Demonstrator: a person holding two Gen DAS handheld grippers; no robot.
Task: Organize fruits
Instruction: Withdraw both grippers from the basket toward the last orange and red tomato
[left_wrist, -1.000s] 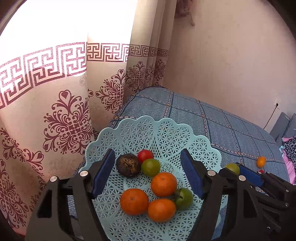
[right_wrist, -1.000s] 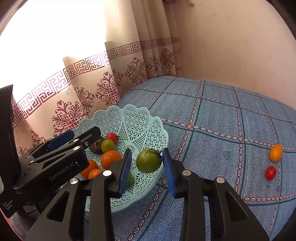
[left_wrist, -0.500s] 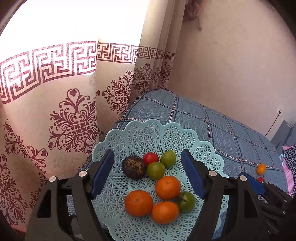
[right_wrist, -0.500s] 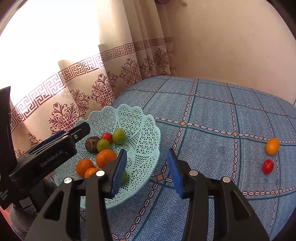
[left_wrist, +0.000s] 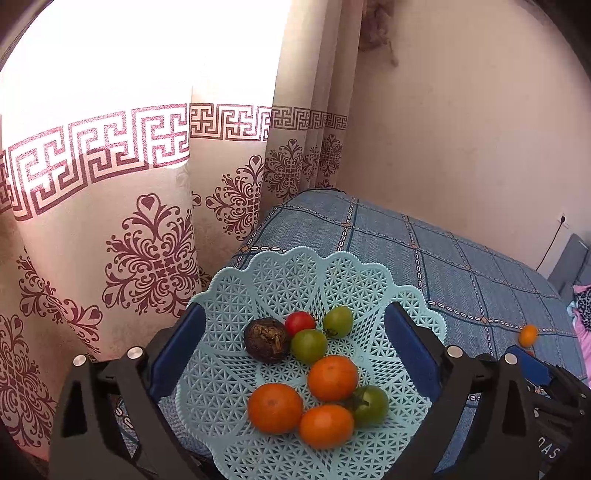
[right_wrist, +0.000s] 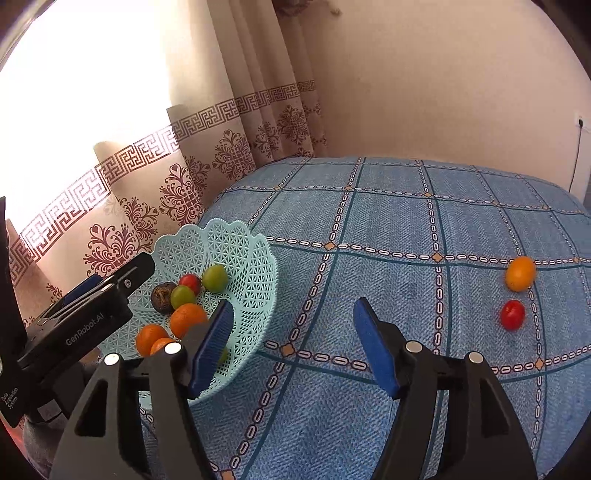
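The fruit sits mostly in the pale blue lattice basket (left_wrist: 258, 280): three oranges (left_wrist: 275, 408), three green tomatoes (left_wrist: 308, 346), a red tomato (left_wrist: 300, 321) and one dark wrinkled fruit (left_wrist: 266, 340), bunched on its floor. The basket rests at the bed's (right_wrist: 388, 221) corner by the patterned curtain (left_wrist: 147, 221). My left hand-held gripper (left_wrist: 295, 354) hovers over it, fingers spread wide and empty. My right hand-held gripper (right_wrist: 291, 347) is just beside the basket's rim, also spread with nothing between its pads. Well apart on the blue checked cover lie an orange fruit (right_wrist: 520, 273) and a red tomato (right_wrist: 512, 314), near each other.
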